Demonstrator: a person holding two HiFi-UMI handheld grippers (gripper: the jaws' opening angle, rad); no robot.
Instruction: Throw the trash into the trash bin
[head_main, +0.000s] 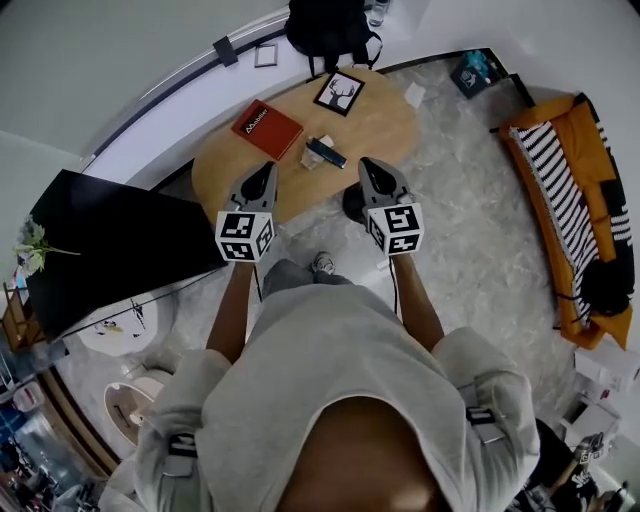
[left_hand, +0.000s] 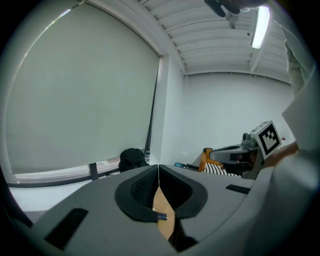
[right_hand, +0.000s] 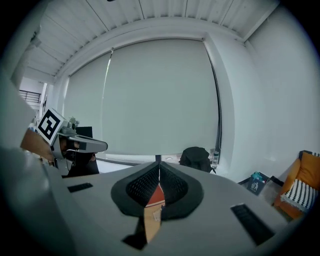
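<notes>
Round wooden table (head_main: 385, 130) ahead. Crumpled paper (head_main: 315, 146) lies mid-table, right of the red book (head_main: 267, 129), just beyond my grippers. Left gripper (head_main: 266, 168) and right gripper (head_main: 367, 165): both closed, empty.

Steep overhead, two level; common backpack (head_main: 328, 30)

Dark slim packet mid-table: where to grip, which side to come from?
Take the dark packet across its narrow width at mid-length, coming down from above. It lies flat on the table, long and thin, diagonal in the head view, so the jaws should sit crosswise to that line. White paper lies at its left end; staying central probably avoids it.
</notes>
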